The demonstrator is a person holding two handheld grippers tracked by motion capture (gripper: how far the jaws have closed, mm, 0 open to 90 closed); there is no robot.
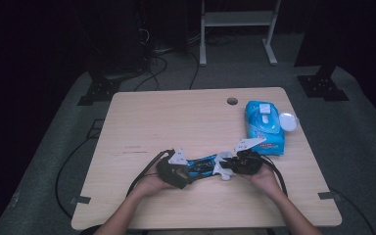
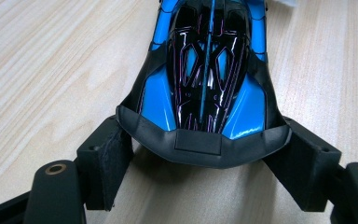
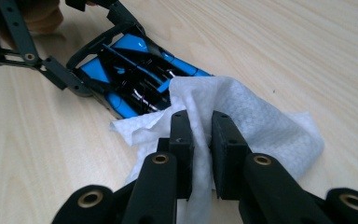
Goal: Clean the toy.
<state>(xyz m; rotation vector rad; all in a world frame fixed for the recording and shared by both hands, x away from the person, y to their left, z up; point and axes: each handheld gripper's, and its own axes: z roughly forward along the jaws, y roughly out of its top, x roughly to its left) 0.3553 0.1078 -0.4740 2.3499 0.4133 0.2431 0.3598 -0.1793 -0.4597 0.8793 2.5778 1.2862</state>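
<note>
A blue and black toy car (image 1: pixel 201 164) lies on the wooden table (image 1: pixel 176 117) near its front edge, between my two grippers. My left gripper (image 1: pixel 188 170) grips one end of it. In the left gripper view the jaws press on both tips of the black wing of the car (image 2: pixel 205 70), with the gripper (image 2: pixel 205 156) spread wide around it. My right gripper (image 3: pixel 200 126) is shut on a white wipe (image 3: pixel 261 121) that lies against the other end of the car (image 3: pixel 130 79). In the high view that gripper (image 1: pixel 226 167) and the wipe (image 1: pixel 221 170) sit right of the car.
A blue pack of wet wipes (image 1: pixel 263 128) lies at the right of the table, its white lid (image 1: pixel 288 121) flipped open. A cable hole (image 1: pixel 232 101) is near the far edge. Cables trail from both grippers off the front.
</note>
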